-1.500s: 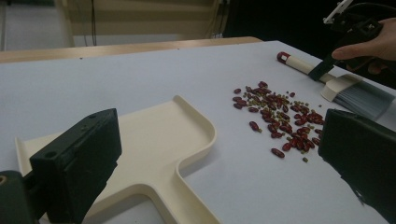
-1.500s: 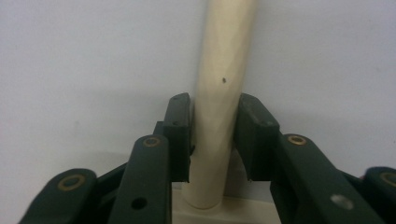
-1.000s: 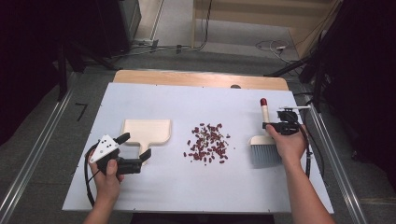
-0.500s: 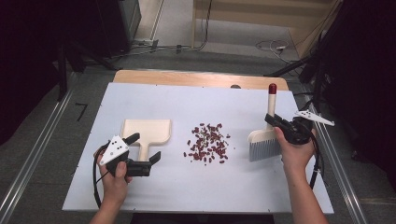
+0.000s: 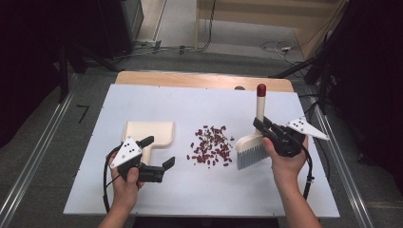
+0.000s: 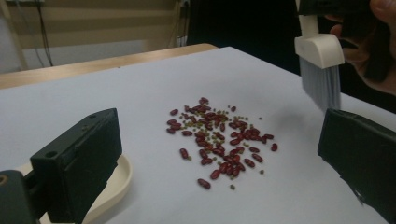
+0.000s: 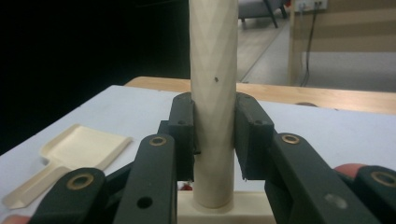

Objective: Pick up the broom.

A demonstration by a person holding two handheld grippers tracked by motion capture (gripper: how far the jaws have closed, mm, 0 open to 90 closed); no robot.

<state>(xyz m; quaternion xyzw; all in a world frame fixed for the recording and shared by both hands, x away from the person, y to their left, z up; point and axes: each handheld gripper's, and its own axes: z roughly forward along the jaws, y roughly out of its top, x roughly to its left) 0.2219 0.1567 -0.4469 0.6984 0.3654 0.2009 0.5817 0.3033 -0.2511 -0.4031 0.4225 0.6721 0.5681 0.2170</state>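
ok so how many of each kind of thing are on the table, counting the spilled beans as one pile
brush: 1
dustpan: 1
pile of beans: 1
total: 3

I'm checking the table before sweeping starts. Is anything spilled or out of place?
Yes: red beans mixed with small green ones lie scattered loose on the table, between the dustpan and the brush held upright in the right gripper. Nothing looks damaged.
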